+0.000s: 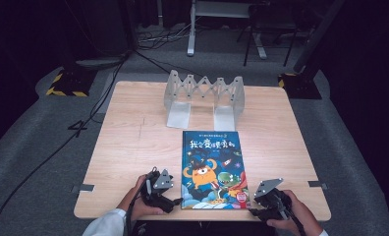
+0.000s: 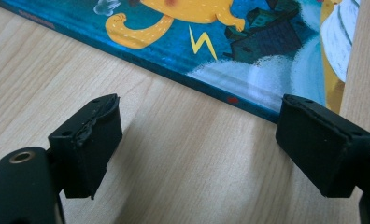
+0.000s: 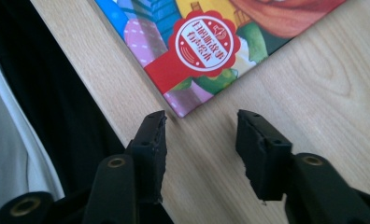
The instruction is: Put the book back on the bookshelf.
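Jaws of both grippers stand apart with nothing between them: the left gripper (image 1: pixel 175 200) wide, the right gripper (image 1: pixel 252 209) narrower. One table (image 1: pixel 128 142) carries one folding rack (image 1: pixel 205 98) at its far side and one book (image 1: pixel 212 169) lying flat in the near middle. Left gripper sits just beside the book's left edge, right gripper just off its near right corner.
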The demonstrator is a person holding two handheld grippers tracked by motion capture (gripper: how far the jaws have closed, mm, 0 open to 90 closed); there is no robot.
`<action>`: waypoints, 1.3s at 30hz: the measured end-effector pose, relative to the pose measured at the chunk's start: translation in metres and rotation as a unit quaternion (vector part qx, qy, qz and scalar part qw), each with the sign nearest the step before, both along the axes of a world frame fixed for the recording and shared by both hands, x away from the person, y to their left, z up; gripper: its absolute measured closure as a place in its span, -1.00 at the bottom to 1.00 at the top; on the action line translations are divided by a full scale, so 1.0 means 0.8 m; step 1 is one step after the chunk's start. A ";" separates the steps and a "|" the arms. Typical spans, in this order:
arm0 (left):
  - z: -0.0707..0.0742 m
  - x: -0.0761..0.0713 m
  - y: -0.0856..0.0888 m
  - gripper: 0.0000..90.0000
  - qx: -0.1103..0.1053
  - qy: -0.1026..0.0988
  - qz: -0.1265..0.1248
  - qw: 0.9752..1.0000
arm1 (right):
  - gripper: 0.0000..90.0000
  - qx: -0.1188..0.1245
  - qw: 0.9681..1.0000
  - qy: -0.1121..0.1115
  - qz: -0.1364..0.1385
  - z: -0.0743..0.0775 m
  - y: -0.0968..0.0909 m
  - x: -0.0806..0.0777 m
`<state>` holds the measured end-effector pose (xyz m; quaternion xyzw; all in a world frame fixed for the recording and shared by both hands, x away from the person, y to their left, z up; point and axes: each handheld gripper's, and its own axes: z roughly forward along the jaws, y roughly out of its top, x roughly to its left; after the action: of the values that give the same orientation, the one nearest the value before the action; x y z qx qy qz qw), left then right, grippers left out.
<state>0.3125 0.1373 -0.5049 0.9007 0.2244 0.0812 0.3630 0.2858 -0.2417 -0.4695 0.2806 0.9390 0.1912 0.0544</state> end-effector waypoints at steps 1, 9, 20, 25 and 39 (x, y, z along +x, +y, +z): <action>0.000 0.000 -0.001 -0.67 0.002 0.000 -0.002 1.000 | 0.29 -0.010 1.000 0.008 0.001 0.002 0.001 0.001; 0.000 -0.001 -0.006 -0.67 0.001 0.002 -0.010 1.000 | 0.59 -0.088 0.995 0.046 0.026 0.009 0.024 0.012; 0.000 0.001 -0.006 -0.67 0.000 0.001 -0.016 1.000 | 0.84 -0.078 0.995 0.057 0.034 0.010 0.023 0.014; 0.000 0.002 -0.006 -0.68 0.000 0.001 -0.019 1.000 | 0.83 -0.020 0.998 0.051 0.030 0.006 0.006 0.013; 0.000 0.002 -0.006 -0.67 -0.001 0.000 -0.020 1.000 | 0.09 0.159 0.986 0.055 0.015 0.006 -0.022 0.026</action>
<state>0.3141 0.1326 -0.5050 0.9049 0.2061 0.0732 0.3650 0.3064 -0.2590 -0.4648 0.2812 0.9025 0.3231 -0.0451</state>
